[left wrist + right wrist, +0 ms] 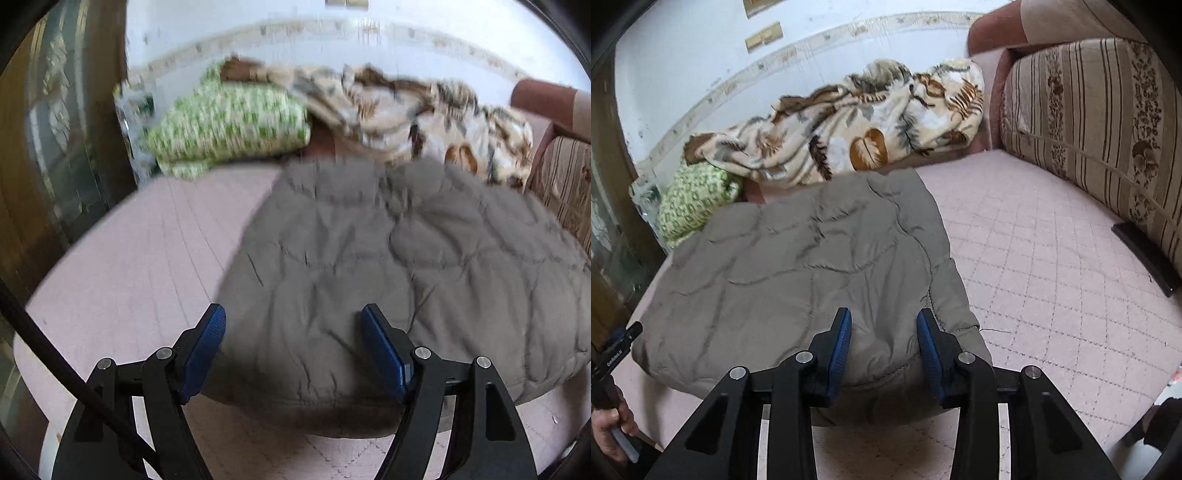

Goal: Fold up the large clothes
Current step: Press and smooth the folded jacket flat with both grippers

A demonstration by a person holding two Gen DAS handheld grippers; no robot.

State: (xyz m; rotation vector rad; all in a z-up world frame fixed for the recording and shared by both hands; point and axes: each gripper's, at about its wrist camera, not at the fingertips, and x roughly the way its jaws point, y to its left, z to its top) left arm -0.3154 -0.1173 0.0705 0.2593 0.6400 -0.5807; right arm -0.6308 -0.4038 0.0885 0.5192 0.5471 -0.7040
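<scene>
- The grey quilted jacket (809, 273) lies flat on the pink quilted bed (1034, 277), in a compact, roughly squared bundle that looks already folded at least once; its near edge hangs close to the front of the bed.
- Its padding is puffy and soft, so I judge it light for its bulk but springy: a fold is likely to bulge and creep open unless pressed down.
- The shell looks smooth and may slide between pads, so a hold on a stitched hem or seam should be surer than one on a puffed panel.
- The near corners and the seamed right edge look the best places to take it, one corner for each hand, lifting both together so the layers do not shear apart.
- The right tongs (884, 354) stand partly apart over the near right corner of the jacket; the pads do not visibly press the cloth, so they are holding nothing.
- The left tongs (293, 350) gape wide above the near left part of the jacket, empty; that view is blurred.
- A hand (609, 428) grips the left tool at the edge of the right view.
- Farther back lie a leaf-patterned blanket (849, 136) and a green and white bundle (698, 199), both near the jacket's far edge; a striped cushion (1089, 122) stands well to the right.
</scene>
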